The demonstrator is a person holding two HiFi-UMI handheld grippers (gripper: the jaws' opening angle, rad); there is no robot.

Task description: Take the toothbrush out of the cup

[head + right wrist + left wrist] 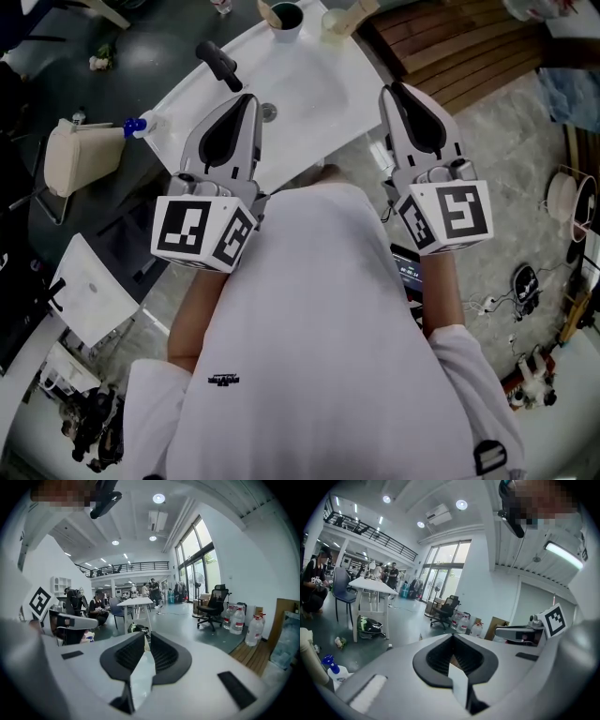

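Two cups stand at the far end of the white table [309, 89]: a dark-mouthed cup [286, 17] and a pale cup [335, 22]. A tan handle [361, 9], possibly the toothbrush, leans out of the pale cup. My left gripper [246, 97] is held up over the table's near edge, well short of the cups, jaws together and empty. My right gripper [394, 91] hovers beside the table's right edge, also shut on nothing. The left gripper [452, 637] and the right gripper [144, 639] each look out level into the room and show no cup.
A black handle-shaped object [218, 64] and a small round piece [269, 112] lie on the table. A blue-capped bottle [139, 125] and a beige bag [80, 155] sit at the left. Wooden decking [459, 56] lies to the right, with cables and gear [525, 281] on the floor.
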